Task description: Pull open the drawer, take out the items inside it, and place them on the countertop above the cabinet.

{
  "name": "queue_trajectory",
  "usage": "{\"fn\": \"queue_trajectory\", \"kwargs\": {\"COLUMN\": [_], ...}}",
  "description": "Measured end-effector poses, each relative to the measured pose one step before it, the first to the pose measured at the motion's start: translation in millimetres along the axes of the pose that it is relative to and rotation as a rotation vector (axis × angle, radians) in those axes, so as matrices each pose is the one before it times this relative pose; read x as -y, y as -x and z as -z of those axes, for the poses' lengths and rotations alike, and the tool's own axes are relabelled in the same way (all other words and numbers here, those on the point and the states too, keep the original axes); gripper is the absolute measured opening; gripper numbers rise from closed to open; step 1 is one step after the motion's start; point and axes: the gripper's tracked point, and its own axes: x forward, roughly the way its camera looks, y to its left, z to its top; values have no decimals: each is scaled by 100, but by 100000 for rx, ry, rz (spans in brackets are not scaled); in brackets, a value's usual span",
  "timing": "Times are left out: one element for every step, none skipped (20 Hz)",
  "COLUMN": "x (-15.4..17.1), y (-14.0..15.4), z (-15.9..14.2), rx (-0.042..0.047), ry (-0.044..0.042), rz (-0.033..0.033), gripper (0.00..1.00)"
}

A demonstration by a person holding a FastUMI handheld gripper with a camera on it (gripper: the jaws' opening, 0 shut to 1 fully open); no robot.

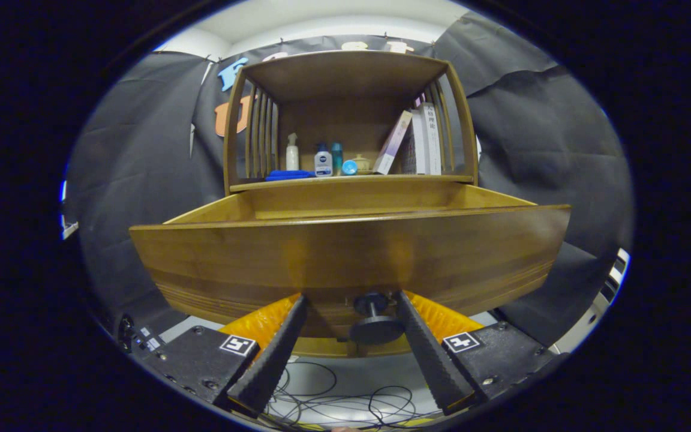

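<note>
Gripper view: claw (350,297) is spread wide, w/ fingers (276,351) on both sides of the dark knob (375,321), not touching it. Claw points up at the drawer (345,252), which is pulled out from the cabinet (345,78). Can't see inside the drawer; its front hides it. Bottles (323,161) & books (423,141) sit on the countertop (429,178) above.

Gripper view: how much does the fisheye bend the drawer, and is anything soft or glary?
Gripper view: the drawer front bows strongly and its straight top edge arcs; the shelf items stay fairly sharp; the knob between the open jaws of the gripper is dark and slightly soft; no harsh glare.
</note>
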Motion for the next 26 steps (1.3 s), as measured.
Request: {"fn": "queue_trajectory", "kwargs": {"x": [-32, -32, -32, 105, -57, 68, -40, 80, 37, 43, 34, 51, -51, -36, -63, -24, -87, -25, -104, -11, -96, -125, -99, -60, -121, -87], "y": [61, -32, -128, -357, -151, -277, -322, -349, -428, -347, -382, -439, -522, -508, -377, -511, -654, -442, -709, -662, -685, -837, -758, -495, -895, -531], "z": [-102, 35, -93, -111, -224, -128, -200, -186, -246, -175, -232, -202, -223, -225, -201, -204, -280, -136, -270, -287, -273, -298, -428, -345, -746, 745], "rx": [402, 103, 175, 95, -234, -43, -165, 182, -155, -13, -88, 12, -353, -50, -320, -215, -412, -627, -650, -613, -857, -476, -339, 370, 1328, -3785], "ry": [-601, 356, 894, 622, 332, -98, -64, 343, 335, 34, 142, 67, -7, 7, 236, 21, -202, 142, -208, -46, -50, -75, -132, 171, 351, 252], "rz": [-59, 20, 267, 159, 86, 33, -94, -87, -49, -88, -29, -96, -111, 127, 233, 96, 76, 131, 72, 80, 104, 125, 274, 237, 469, 601], "gripper": [99, 99, 99, 98, 98, 98, 98, 98, 98, 98, 98, 98, 98, 99, 98, 98, 98, 98, 98, 98, 99, 99, 99, 99, 98, 98]}}
